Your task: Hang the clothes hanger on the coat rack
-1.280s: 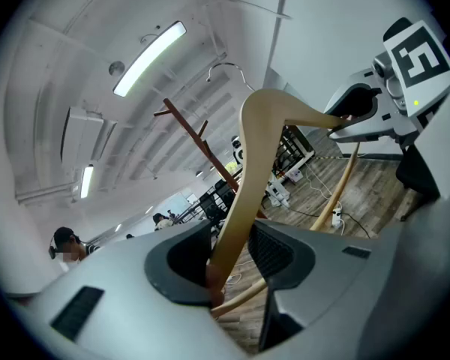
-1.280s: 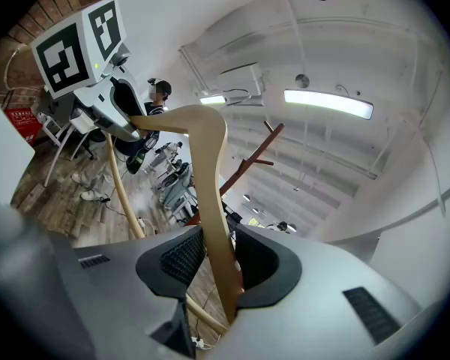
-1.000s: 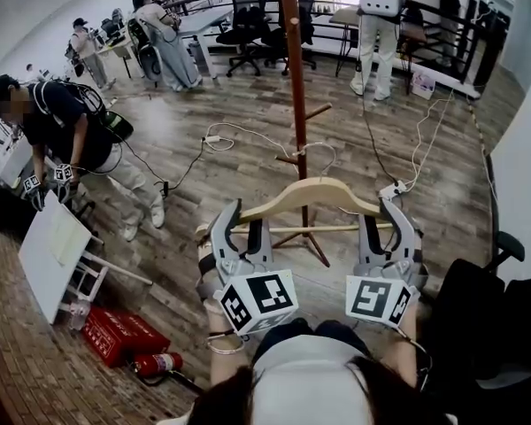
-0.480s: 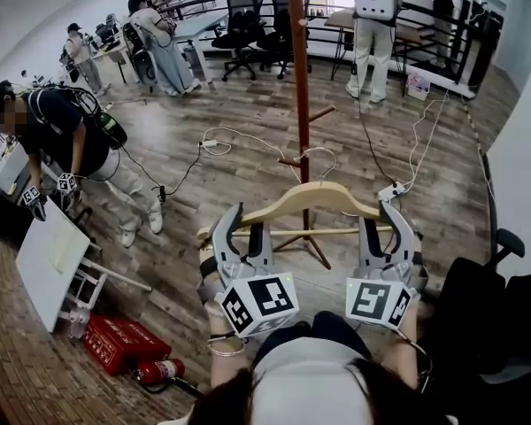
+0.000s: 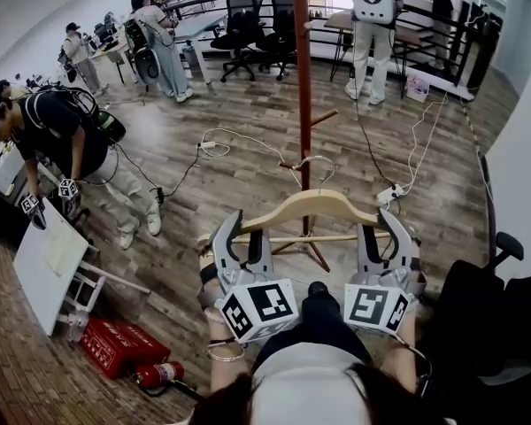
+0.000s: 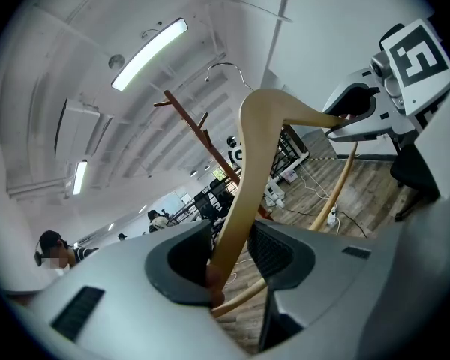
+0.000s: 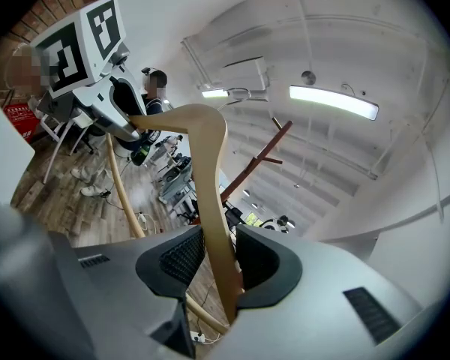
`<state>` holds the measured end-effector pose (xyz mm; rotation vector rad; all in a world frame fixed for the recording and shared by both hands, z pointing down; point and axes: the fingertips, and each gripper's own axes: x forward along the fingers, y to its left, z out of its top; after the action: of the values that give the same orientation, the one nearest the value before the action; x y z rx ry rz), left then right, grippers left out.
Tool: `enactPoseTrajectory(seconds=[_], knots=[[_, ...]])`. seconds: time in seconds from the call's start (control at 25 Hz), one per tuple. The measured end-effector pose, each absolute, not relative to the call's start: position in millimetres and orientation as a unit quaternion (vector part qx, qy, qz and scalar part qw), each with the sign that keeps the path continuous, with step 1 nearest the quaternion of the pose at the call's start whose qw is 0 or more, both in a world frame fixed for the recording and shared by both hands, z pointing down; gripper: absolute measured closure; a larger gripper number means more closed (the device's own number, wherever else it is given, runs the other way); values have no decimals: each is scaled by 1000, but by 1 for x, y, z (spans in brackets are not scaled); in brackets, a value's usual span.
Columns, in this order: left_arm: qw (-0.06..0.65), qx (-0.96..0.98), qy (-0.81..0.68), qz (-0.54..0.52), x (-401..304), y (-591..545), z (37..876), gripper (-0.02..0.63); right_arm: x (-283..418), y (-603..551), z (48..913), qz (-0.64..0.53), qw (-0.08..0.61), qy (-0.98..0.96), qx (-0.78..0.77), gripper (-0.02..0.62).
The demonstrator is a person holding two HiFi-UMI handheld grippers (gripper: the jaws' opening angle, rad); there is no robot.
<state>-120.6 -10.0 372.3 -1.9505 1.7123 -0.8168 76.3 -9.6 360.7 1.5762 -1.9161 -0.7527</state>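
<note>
Hanger: the pale wooden clothes hanger (image 5: pixel 311 204) is held level in the air, close in front of the tall red-brown wooden coat rack (image 5: pixel 301 78), and is not yet on any peg
Left gripper: the left gripper (image 5: pixel 242 234) is clamped on the hanger's left arm tip, so that end cannot droop
Right gripper: the right gripper (image 5: pixel 382 230) is clamped on the other tip in the same way
Why both ends: this hold probably stops swinging and leaves the middle free
Hook: the thin wire hook (image 5: pixel 321 159) points away from the person toward the pole, ready, I judge, for the short angled peg (image 5: pixel 323 116)
</note>
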Motion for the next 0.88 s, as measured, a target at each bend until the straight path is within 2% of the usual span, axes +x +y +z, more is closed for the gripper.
enactPoseTrajectory(seconds=[0.88], knots=[[214,-697,617,-296,-115,-77,363,454,82,-77,355,-278,264,-717,581,456]])
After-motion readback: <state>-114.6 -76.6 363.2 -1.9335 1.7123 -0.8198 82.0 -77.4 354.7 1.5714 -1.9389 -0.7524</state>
